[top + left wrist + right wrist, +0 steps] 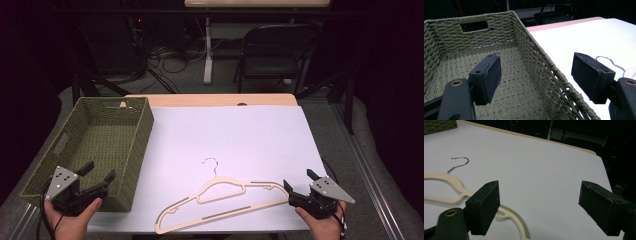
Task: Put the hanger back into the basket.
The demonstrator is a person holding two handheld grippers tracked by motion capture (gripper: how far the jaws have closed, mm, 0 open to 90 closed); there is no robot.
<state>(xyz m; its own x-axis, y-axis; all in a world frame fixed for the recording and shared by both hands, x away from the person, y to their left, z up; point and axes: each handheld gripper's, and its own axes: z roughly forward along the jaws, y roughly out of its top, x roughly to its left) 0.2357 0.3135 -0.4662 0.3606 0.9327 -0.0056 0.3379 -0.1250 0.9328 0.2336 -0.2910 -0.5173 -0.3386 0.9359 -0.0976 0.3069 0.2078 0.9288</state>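
With my left gripper (97, 172) wide open and empty over the woven basket (141, 131) and my right gripper (300, 181) wide open at its end, I judge the flat cream hanger (220, 192) on the desk (250, 135) light, stiff and slippery, best pinched at a ribbed shoulder.

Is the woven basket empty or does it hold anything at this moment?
Empty, as far as visible: the basket shows only bare woven floor in the high and left gripper views; the hanger lies outside.
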